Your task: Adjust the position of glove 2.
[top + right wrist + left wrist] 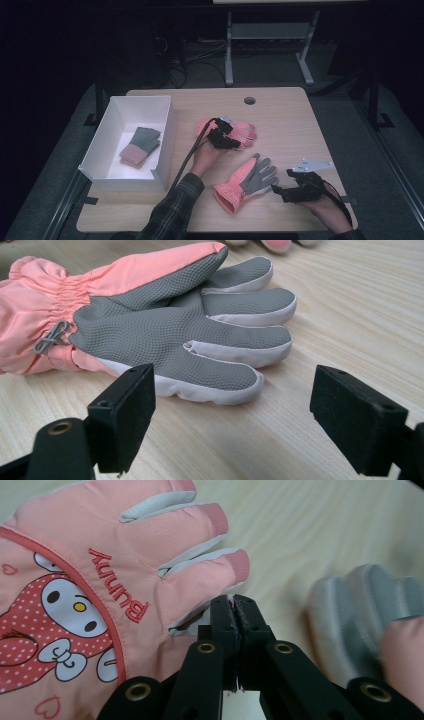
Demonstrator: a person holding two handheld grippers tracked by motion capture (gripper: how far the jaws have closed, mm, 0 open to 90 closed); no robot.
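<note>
A pink glove with a bunny print (244, 131) (125, 565) lies back up near the table's middle. My left gripper (236, 144) (234, 602) rests at the edge of its little finger, jaws pressed together with a sliver of pink fabric between the tips. A second pink glove (247, 182) (165, 325) lies palm up, its grey grip side showing, nearer the front; its fingertips (360, 610) appear blurred in the left gripper view. My right gripper (275, 189) (235, 415) stands open just right of that glove's fingers, with bare table between its jaws.
A white open box (165, 145) stands at the table's left with a green and pink pair of gloves (140, 146) inside. A cable hole (249, 100) sits near the far edge. Bare wood lies to the right and far side.
</note>
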